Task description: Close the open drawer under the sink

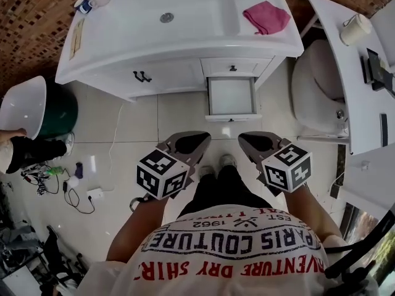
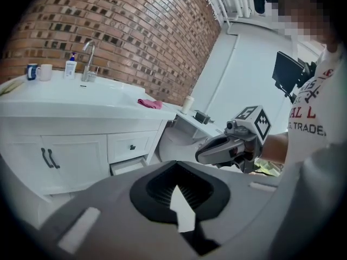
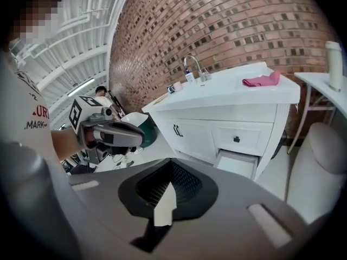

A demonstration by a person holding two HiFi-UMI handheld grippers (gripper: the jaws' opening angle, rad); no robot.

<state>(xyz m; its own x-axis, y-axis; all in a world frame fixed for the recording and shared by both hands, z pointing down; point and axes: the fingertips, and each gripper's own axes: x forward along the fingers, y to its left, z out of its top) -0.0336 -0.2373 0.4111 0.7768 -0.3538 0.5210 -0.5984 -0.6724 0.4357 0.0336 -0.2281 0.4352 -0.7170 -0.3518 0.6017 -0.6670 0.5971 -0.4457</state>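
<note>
The white vanity (image 1: 123, 48) carries a sink (image 1: 166, 17). Below its shut upper drawer (image 1: 233, 68), the lower drawer (image 1: 231, 97) is pulled out over the tiled floor and looks empty. It also shows in the left gripper view, the drawer (image 2: 129, 166), and in the right gripper view, the drawer (image 3: 238, 164). My left gripper (image 1: 188, 142) and right gripper (image 1: 254, 143) hang side by side in front of my body, well short of the drawer front. Both have their jaws together and hold nothing.
A pink cloth (image 1: 266, 16) lies on the counter's right end. A toilet (image 1: 315, 85) and a white side table (image 1: 355, 73) stand to the right. A green bin (image 1: 58, 110) with a white lid, cables (image 1: 68, 187) and another person's hand (image 1: 9, 134) are at the left.
</note>
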